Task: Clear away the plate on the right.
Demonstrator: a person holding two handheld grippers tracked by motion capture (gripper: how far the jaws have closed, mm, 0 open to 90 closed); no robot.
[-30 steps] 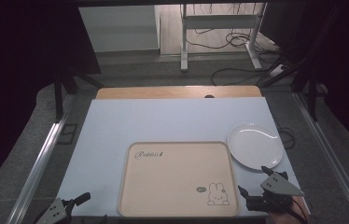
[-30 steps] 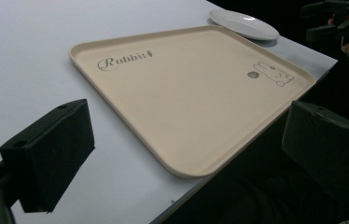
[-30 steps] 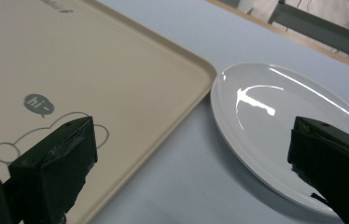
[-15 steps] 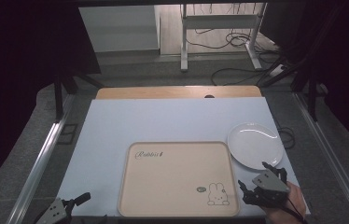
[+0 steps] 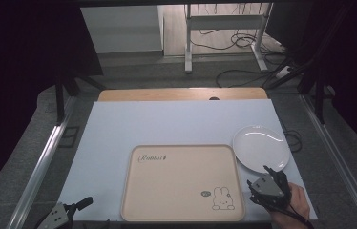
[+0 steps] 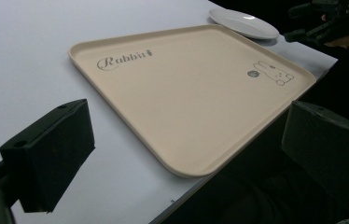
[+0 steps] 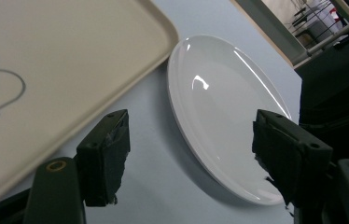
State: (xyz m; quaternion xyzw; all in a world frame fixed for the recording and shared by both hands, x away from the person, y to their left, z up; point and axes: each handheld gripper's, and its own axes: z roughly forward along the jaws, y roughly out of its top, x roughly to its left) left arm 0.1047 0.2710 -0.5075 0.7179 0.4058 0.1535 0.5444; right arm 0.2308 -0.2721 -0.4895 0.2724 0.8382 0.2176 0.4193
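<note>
White glossy round plate (image 7: 224,112) lies on pale table just right of beige rabbit-print tray (image 5: 181,183) | right gripper (image 7: 191,154) jaws unclenched, just been closing, straddling near rim, gripping nothing | advice: seat pads squarely on rim before squeezing | left gripper (image 6: 186,154) unclenched, idle.

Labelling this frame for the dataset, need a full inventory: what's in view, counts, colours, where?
tray: 1, beige with rabbit print, near middle of the table.
plate: 1, white, right of the tray, beside its far right corner.
table: 1, white top, wooden strip at far edge.
floor cables: several, dark, beyond the table.
left gripper: 1, black, near left edge, jaws open, holding nothing.
right gripper: 1, black, at the plate's near rim, jaws just been closing, plate edge between them, not yet pressed.
</note>
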